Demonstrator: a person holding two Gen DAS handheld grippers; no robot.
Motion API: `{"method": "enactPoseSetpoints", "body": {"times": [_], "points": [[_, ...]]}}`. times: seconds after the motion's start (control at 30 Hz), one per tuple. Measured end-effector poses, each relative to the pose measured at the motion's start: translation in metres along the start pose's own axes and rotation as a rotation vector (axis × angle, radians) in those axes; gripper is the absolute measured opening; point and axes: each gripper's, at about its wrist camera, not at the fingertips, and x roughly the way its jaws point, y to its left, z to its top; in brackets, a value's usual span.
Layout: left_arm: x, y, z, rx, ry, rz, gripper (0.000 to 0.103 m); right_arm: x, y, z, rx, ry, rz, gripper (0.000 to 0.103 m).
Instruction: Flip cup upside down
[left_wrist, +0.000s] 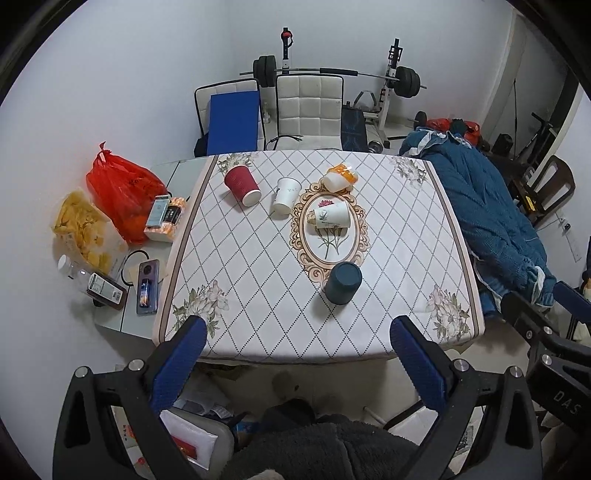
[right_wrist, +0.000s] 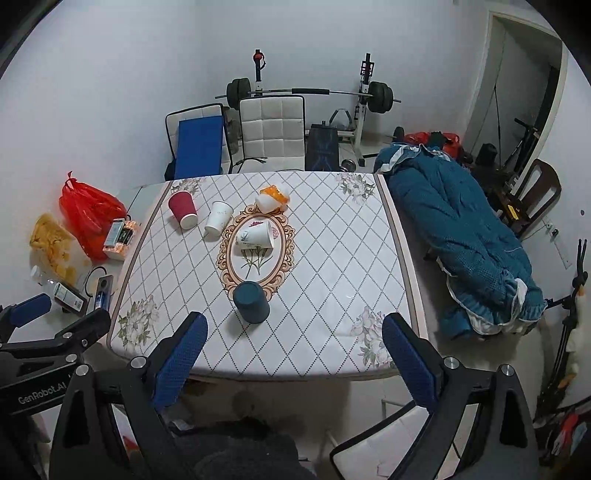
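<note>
Left wrist view: your left gripper (left_wrist: 298, 338) had its jaws spread wide with nothing between them, held short of the worktop's (left_wrist: 258, 332) near edge. Right gripper (right_wrist: 294, 334), same story: jaws wide apart, empty, also back from the near edge. Each gripper showed at the edge of the other's view.

Nearest cup was the dark teal cup (left_wrist: 342, 283), already bottom-up, sitting at the near tip of the oval print, closer to your left gripper's right finger. Past it, the white floral cup (left_wrist: 330, 215) lay on its side inside the oval. Further out, the plain white cup (left_wrist: 285, 195) stood mouth-down, with the red ribbed cup (left_wrist: 242, 185) tipped over left of it, mouth toward you. An orange-and-white cup (left_wrist: 341, 177) lay on its side near the far edge.

Off the cloth to your left: red plastic bag (left_wrist: 123, 192), a bag of chips (left_wrist: 83, 230), a phone (left_wrist: 147, 286).
</note>
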Motion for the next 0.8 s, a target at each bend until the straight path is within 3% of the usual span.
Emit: {"method": "enactPoseSetpoints", "body": {"times": [0.8], "points": [[0.002,-0.005,0.004,-0.038,0.002,0.012,0.102,0.018,-0.006,0.002,0.0,0.024,0.019,0.098]]}}
